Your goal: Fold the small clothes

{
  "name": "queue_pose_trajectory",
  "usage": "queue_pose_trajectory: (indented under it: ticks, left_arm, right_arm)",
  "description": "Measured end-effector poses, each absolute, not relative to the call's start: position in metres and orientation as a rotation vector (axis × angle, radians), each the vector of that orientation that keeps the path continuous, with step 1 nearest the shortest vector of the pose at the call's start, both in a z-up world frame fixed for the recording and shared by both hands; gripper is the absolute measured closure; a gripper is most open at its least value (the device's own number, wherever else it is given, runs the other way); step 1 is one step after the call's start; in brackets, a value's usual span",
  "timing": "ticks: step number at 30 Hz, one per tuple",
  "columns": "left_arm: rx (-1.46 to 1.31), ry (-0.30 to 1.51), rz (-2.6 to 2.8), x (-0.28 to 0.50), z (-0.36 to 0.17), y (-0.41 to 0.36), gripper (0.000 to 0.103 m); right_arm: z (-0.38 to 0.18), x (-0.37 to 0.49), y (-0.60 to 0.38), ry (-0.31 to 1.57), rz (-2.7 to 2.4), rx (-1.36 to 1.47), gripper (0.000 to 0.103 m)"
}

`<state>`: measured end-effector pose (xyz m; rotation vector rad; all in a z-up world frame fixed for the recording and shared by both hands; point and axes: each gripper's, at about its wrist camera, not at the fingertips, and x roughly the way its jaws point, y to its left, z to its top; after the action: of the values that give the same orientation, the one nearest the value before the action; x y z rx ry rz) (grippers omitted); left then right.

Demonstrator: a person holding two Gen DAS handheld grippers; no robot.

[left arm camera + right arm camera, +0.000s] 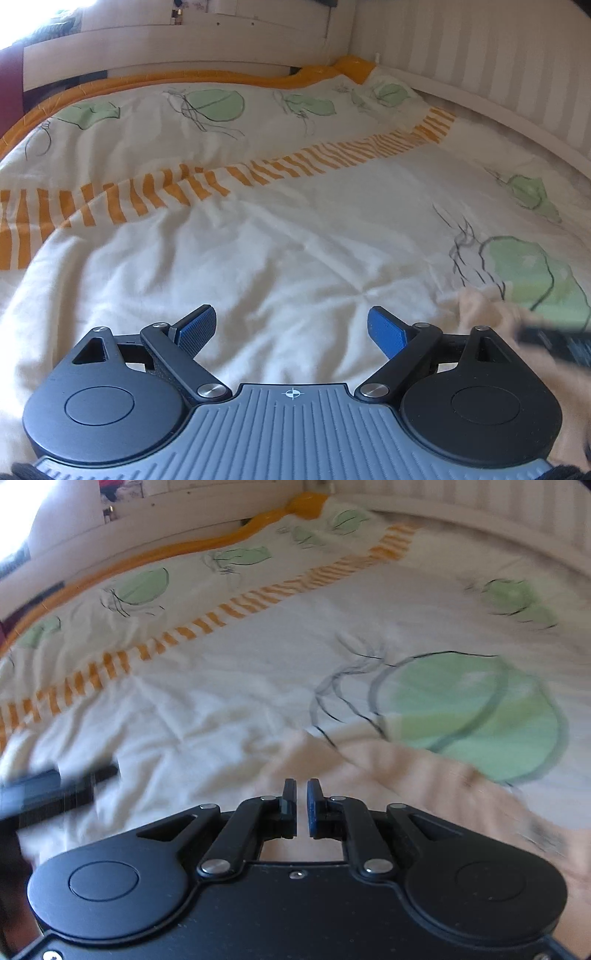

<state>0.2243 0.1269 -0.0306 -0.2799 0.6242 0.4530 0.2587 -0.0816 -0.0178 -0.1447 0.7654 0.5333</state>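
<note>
A small peach-coloured garment lies on the bed cover, spread from the centre to the lower right of the right wrist view. My right gripper is over its near edge, jaws nearly closed with a thin gap; I cannot see cloth between them. The garment also shows blurred at the right edge of the left wrist view. My left gripper is open wide and empty above bare cover, left of the garment. The right gripper appears as a dark blur there.
The bed has a cream duvet cover with green leaf prints and an orange striped band. A white headboard runs along the far side and a striped wall along the right.
</note>
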Motion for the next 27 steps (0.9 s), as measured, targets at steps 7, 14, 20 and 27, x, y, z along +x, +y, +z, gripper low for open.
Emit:
queue_pose_trajectory:
  ticks: [7,14,20,27]
  left_arm:
    - [-0.343,0.626,0.483,0.231,-0.028,0.148,0.014]
    - [-0.262,0.638,0.44,0.236,-0.033,0.137,0.014]
    - [-0.282,0.653,0.313,0.238,-0.036,0.126,0.014]
    - [-0.263,0.642,0.158,0.232,-0.028,0.098,0.014]
  right_arm:
    - [-0.036,0.226,-0.072,0.791,0.513,-0.156,0.086]
    - [-0.06,0.231,-0.036,0.799,0.54,-0.101,0.087]
    - [-0.043,0.22,-0.076,0.77,0.493,0.068,0.03]
    - [-0.024,0.167,-0.169,0.74,0.329,0.203,0.011]
